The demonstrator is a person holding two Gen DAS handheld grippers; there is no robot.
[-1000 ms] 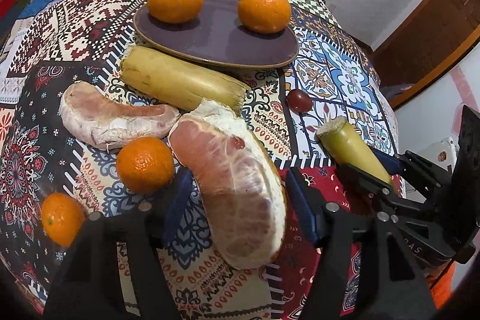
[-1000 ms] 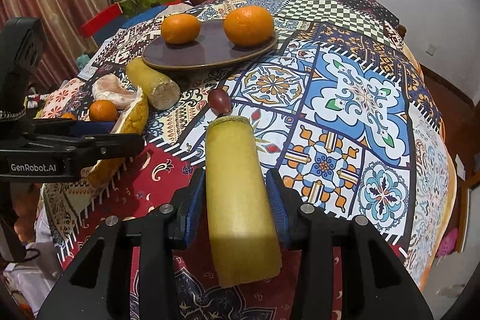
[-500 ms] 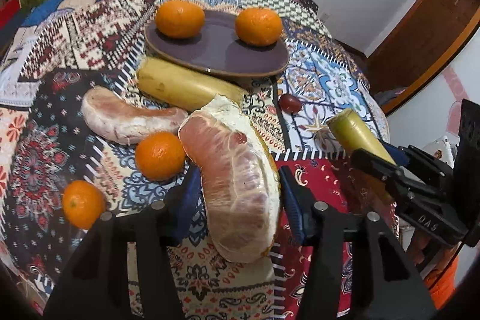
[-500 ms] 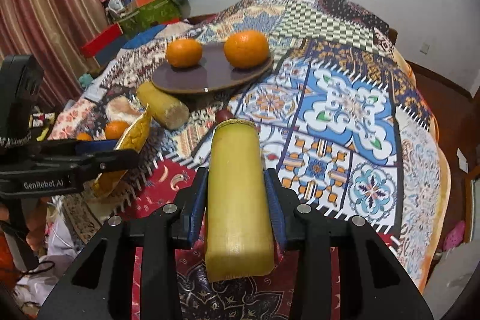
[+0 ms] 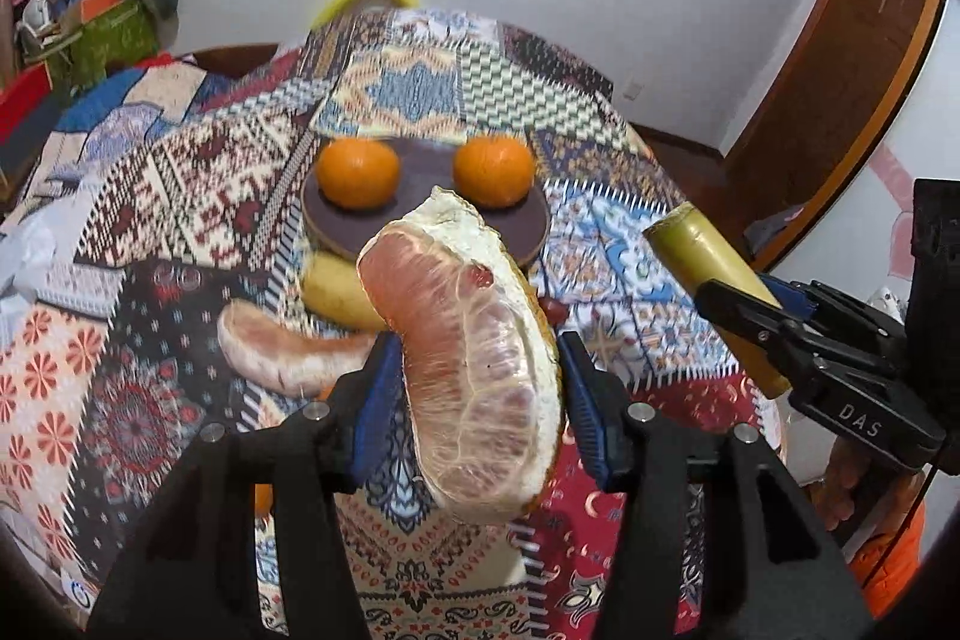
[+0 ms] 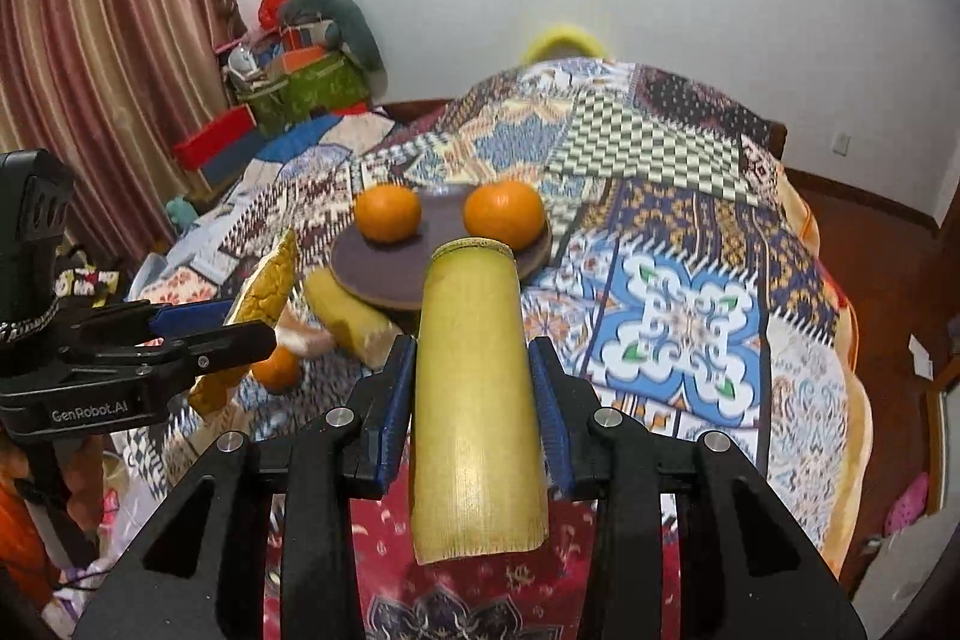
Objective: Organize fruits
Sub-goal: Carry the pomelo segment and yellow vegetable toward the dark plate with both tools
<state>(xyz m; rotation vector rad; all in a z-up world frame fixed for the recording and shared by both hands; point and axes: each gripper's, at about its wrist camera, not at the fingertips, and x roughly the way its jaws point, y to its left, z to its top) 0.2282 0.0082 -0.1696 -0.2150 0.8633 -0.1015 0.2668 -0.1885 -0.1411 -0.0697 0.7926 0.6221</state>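
A white-walled room is framing a worktop [image 5: 600,232] draped in a bright patchwork cloth, where both fruits are now rising clear of it, having lain lower a second ago. The left claw [image 5: 474,388] is clamping a big peeled pink pomelo wedge [image 5: 474,358]; the right claw [image 6: 474,394] is gripping a pale yellow sugarcane length [image 6: 474,400]. Both seem headed for the dark purple plate [image 5: 420,214] bearing two oranges. The left view alone is showing a second pomelo piece [image 5: 282,346]; the right view alone is revealing the striped curtain [image 6: 96,70].
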